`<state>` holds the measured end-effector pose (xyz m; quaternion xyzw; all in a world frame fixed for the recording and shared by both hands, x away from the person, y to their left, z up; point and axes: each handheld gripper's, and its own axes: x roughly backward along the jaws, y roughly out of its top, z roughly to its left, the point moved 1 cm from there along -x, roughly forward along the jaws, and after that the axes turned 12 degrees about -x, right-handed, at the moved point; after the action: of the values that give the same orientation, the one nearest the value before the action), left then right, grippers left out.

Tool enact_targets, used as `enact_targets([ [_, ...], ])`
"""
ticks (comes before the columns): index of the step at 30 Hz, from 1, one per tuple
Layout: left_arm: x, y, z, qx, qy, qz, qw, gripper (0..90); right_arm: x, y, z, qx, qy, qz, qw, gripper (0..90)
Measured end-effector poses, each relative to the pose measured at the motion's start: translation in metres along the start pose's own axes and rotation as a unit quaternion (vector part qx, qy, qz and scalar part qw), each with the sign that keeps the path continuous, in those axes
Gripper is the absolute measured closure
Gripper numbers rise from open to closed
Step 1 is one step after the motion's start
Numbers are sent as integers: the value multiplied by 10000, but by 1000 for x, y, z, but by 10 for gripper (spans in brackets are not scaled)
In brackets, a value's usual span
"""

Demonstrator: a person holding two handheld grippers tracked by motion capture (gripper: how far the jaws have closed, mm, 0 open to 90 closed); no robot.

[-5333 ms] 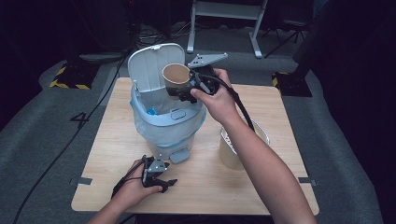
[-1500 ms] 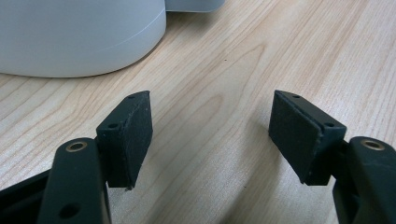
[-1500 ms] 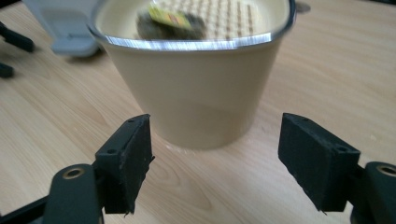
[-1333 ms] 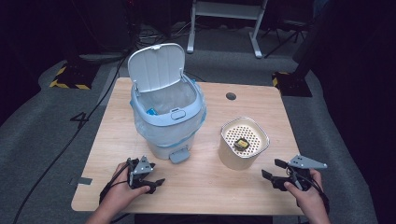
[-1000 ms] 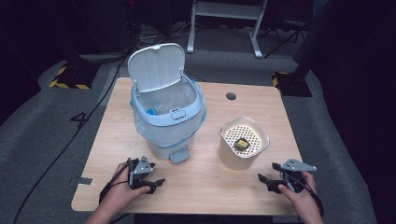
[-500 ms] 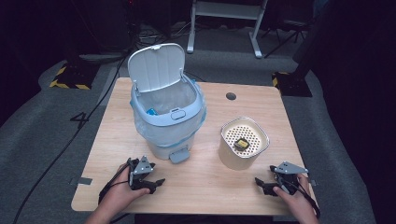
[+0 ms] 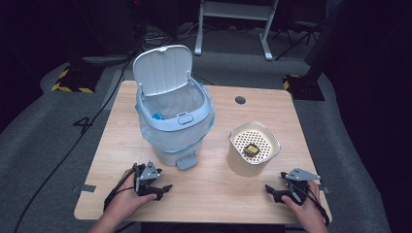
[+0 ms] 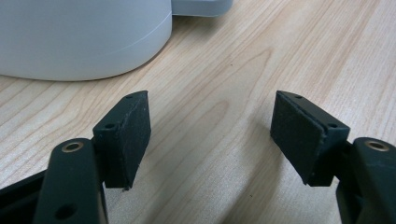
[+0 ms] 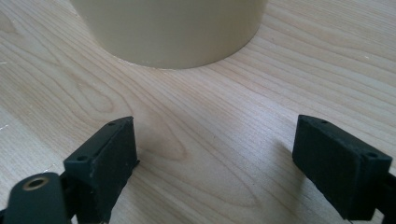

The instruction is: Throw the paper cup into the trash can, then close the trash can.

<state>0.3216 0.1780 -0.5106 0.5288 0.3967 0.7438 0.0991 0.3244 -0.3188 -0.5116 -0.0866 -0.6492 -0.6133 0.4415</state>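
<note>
Now that both my hands have come back to the near edge of the desk (image 7: pixel 214 109), with the paper cup I was carrying gone from view and the right tool's (image 7: pixel 278 193) jaws just opened on nothing but bare wood, I judge the drop done. The bin (image 7: pixel 174 127) stands left of centre, lid up (liner showing), the beige perforated container (image 7: pixel 253 154) just ahead of that tool. My left tool (image 7: pixel 161 189) rests open too, nothing blocking either.
</note>
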Motion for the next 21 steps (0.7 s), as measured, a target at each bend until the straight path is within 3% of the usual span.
enact_targets([
  [3, 3, 1, 1, -58, -4, 37, 10000, 352, 0, 0, 0, 0, 1, 0, 10000, 136],
  [8, 13, 7, 2, 13, -129, -246, 9996, 364, 0, 0, 0, 0, 0, 0, 10000, 136],
  [17, 29, 12, 7, -20, -267, -278, 9993, 394, -1, 1, -1, 32, 41, 13, 10000, 133],
  [21, 38, 16, 12, 29, -344, -420, 9985, 397, -1, 1, -1, 32, 43, 13, 10000, 133],
])
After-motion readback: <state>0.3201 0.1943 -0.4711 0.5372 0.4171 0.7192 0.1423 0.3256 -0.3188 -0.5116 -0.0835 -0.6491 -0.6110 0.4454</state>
